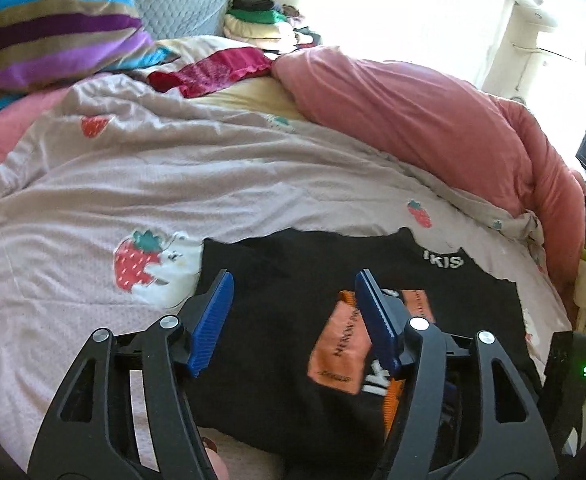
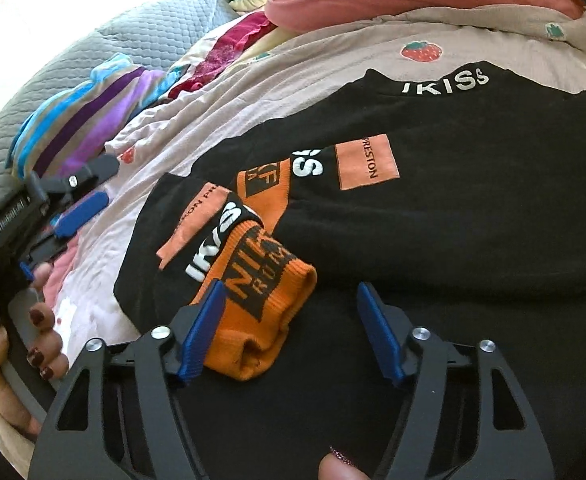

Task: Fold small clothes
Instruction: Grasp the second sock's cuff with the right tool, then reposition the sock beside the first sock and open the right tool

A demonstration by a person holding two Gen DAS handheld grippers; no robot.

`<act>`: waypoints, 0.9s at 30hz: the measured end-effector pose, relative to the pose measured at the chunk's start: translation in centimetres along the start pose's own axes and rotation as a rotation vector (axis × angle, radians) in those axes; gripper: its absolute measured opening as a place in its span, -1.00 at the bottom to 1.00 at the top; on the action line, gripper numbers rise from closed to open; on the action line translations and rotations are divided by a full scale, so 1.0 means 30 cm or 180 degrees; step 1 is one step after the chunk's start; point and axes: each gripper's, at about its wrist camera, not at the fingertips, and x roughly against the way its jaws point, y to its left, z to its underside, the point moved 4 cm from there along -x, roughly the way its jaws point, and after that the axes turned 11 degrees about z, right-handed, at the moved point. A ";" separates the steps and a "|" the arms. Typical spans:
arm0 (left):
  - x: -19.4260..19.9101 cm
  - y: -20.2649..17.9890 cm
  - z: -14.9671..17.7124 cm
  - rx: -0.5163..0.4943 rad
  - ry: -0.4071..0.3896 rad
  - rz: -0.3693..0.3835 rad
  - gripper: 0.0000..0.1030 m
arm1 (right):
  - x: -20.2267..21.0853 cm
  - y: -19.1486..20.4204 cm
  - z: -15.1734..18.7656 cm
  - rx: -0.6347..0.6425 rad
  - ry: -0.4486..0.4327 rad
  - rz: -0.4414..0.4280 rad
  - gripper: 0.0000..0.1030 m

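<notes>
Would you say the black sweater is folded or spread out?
Partly folded: the black sweater lies flat, with its orange cuff folded onto its body.

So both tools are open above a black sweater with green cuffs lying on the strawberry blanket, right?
Nearly. The cuff is orange, not green, as the right wrist view shows. Otherwise yes: left tool and right tool are open above the black sweater on the strawberry blanket.

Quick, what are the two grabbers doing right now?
Left gripper: open, holding nothing, above the black sweater.
Right gripper: open, empty, at the orange cuff.
</notes>
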 end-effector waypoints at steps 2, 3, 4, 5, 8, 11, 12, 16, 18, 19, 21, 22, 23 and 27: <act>0.008 0.028 -0.002 0.0071 -0.0035 -0.0002 0.13 | -0.011 0.007 -0.003 0.0019 -0.0021 -0.0007 -0.13; 0.017 0.042 -0.006 0.0097 -0.0074 -0.0035 0.14 | -0.020 0.020 -0.003 0.0056 -0.0006 -0.0052 -0.33; 0.025 0.054 -0.010 0.0108 -0.0109 -0.0072 0.15 | -0.025 0.027 -0.007 0.0083 -0.0003 -0.0070 -0.50; 0.036 0.067 -0.014 0.0113 -0.0152 -0.0106 0.15 | -0.021 0.045 -0.009 0.0143 -0.0028 -0.0109 -0.63; 0.068 0.103 -0.021 0.0179 -0.0255 -0.0136 0.19 | 0.018 0.092 -0.033 0.0319 -0.0168 -0.0226 -0.74; 0.080 0.130 -0.021 0.0273 -0.0289 -0.0109 0.20 | 0.095 0.126 -0.096 0.0481 -0.0411 -0.0286 -0.75; 0.082 0.136 -0.022 0.0282 -0.0297 -0.0132 0.20 | 0.131 0.134 -0.130 0.0531 -0.0508 -0.0293 -0.75; 0.087 0.137 -0.019 0.0263 -0.0321 -0.0189 0.20 | 0.231 0.121 -0.233 0.0607 -0.0796 -0.0241 -0.75; 0.085 0.131 -0.017 0.0235 -0.0321 -0.0195 0.20 | 0.264 0.095 -0.282 0.0603 -0.0907 -0.0176 -0.75; 0.086 0.129 -0.015 0.0224 -0.0319 -0.0195 0.20 | 0.279 0.076 -0.301 0.0591 -0.0953 -0.0133 -0.75; 0.082 0.123 -0.010 0.0204 -0.0305 -0.0190 0.20 | 0.315 0.018 -0.328 0.0550 -0.1042 -0.0038 -0.75; 0.080 0.118 -0.008 0.0191 -0.0297 -0.0182 0.20 | 0.328 -0.004 -0.332 0.0531 -0.1074 0.0007 -0.75; 0.076 0.115 -0.006 0.0182 -0.0287 -0.0175 0.20 | 0.344 -0.049 -0.337 0.0492 -0.1120 0.0085 -0.75; 0.067 0.091 -0.003 0.0092 -0.0275 -0.0139 0.20 | 0.366 -0.186 -0.345 0.0332 -0.1150 0.0301 -0.75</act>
